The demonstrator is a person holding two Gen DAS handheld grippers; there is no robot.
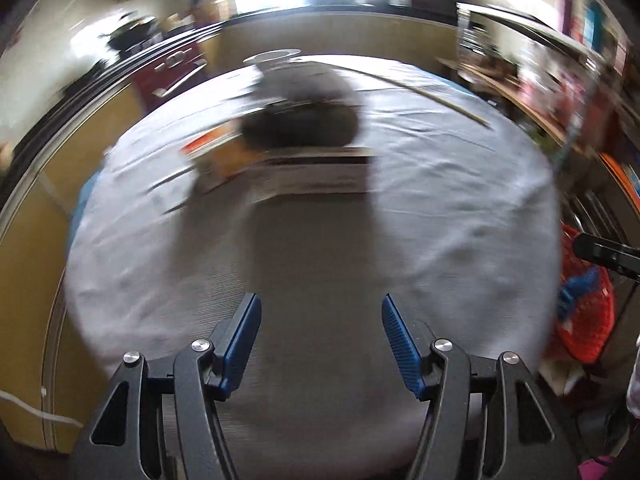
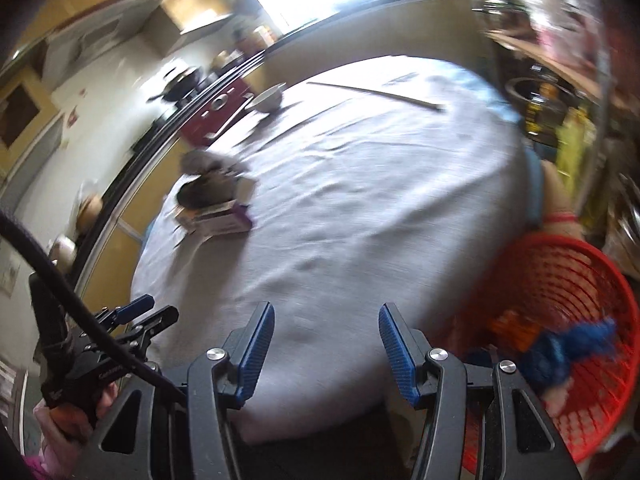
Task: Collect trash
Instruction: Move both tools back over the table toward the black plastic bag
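Observation:
Both views are motion-blurred. My left gripper (image 1: 321, 312) is open and empty above the near part of a table with a white cloth (image 1: 440, 200). A blurred pile lies mid-table: a dark lump (image 1: 300, 126) on a flat box (image 1: 320, 174) with an orange piece (image 1: 208, 142). My right gripper (image 2: 327, 320) is open and empty at the table's near edge. The pile (image 2: 216, 204) lies far left of it. A red mesh basket (image 2: 560, 280) beside the table on the right holds blue (image 2: 560, 348) and orange (image 2: 516, 328) trash. The left gripper (image 2: 120, 324) shows at lower left.
A white bowl (image 2: 268, 98) and a long thin stick (image 2: 376, 92) lie at the table's far side. A dark red appliance (image 2: 216, 112) stands behind the table on the left. Cluttered shelves (image 1: 560, 80) stand to the right. The basket (image 1: 580, 312) sits at right.

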